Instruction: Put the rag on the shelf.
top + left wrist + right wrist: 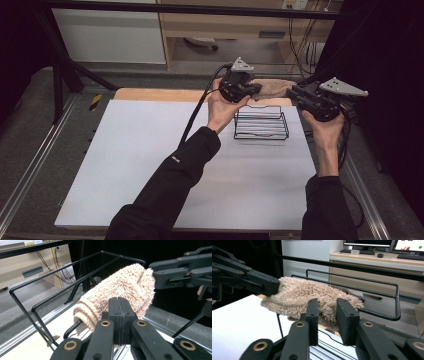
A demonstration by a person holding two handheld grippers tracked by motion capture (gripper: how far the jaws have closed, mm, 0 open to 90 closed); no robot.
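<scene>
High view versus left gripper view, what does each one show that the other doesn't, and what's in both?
High view alone: the white table top, both dark sleeves, and the whole black wire rack standing on it. Left gripper view alone: the left gripper with its fingers pressed together on the near end of the beige fluffy towel, and cables by a wooden cabinet behind. Both: the towel draped over the rack's top rails, with the right gripper at its other end.

In the high view, the fluffy beige rolled towel point(272, 86) sits at the counter's point(150, 165) far edge, both ends covered by the left gripper point(256, 88) and right gripper point(291, 92). The black wire rack's point(261, 125) top rail hides beneath it. Both forearms are cut off at the bottom edge.
</scene>
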